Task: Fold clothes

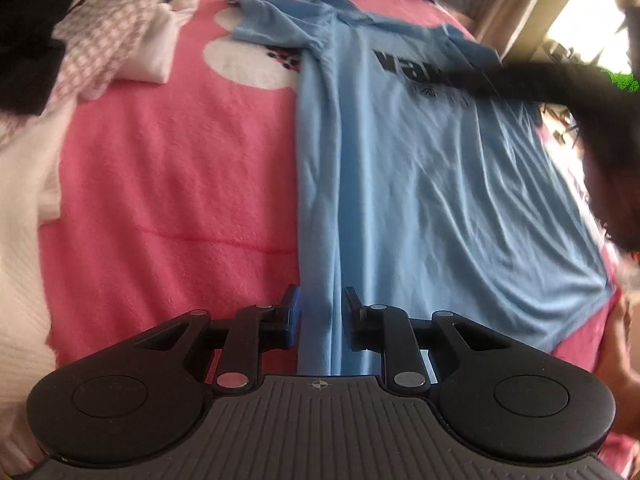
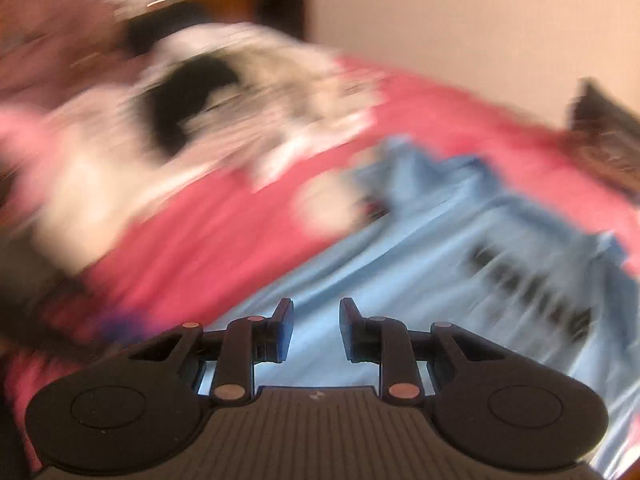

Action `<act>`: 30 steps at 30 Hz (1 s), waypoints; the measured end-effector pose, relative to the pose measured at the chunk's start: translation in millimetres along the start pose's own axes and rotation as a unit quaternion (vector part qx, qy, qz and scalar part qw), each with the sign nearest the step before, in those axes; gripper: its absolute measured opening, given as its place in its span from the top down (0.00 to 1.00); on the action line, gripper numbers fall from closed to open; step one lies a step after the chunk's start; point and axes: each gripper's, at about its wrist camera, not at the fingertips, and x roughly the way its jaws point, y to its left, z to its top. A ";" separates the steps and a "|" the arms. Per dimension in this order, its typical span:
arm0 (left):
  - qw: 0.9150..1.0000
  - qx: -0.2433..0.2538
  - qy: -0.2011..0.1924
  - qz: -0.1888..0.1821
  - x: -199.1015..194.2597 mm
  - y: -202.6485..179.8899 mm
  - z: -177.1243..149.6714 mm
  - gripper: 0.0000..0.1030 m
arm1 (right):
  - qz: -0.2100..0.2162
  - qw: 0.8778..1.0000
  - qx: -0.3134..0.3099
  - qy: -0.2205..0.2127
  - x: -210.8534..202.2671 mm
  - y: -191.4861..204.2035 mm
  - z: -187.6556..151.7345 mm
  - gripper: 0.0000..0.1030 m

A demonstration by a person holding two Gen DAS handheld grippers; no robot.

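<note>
My left tool (image 1: 320, 320) sits at the near hem of the blue shirt (image 1: 420, 184), its fingers spread with a strip of the folded left edge running between them; whether the pads touch the cloth I cannot tell. The shirt lies flat on the pink blanket (image 1: 180, 184) of the bed, its left side folded inward and one sleeve (image 1: 272, 20) reaching out to the left. A dark blurred shape (image 1: 560, 92) crosses the black lettering near the collar. A pile of clothes (image 1: 100, 40) lies well apart on the far left. My right tool (image 2: 316, 328) hovers over the shirt (image 2: 400, 272), spread and empty; this view is badly blurred.
</note>
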 end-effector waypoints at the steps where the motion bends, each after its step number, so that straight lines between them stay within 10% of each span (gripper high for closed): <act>1: 1.000 0.006 0.003 0.000 1.0 -1.2 -0.8 0.80 | -0.014 1.000 -0.006 -0.010 13.4 -3.7 10.4 0.73; 13: 0.998 0.055 0.022 -0.011 9.2 -8.6 -9.1 0.79 | -0.094 0.987 -0.125 0.024 167.7 -1.1 57.8 0.72; 16: 0.998 0.058 0.022 -0.014 9.2 -8.4 -9.9 0.78 | -0.082 0.993 -0.083 0.022 170.8 -12.4 61.5 0.98; 21: 0.997 0.065 0.022 -0.019 9.0 -8.9 -10.7 0.76 | -0.006 0.999 0.047 -0.016 157.0 -36.5 83.2 0.98; 30: 0.997 0.069 0.021 -0.021 7.4 -8.6 -12.2 0.76 | 0.103 0.963 0.249 -0.024 204.2 -55.1 94.8 0.98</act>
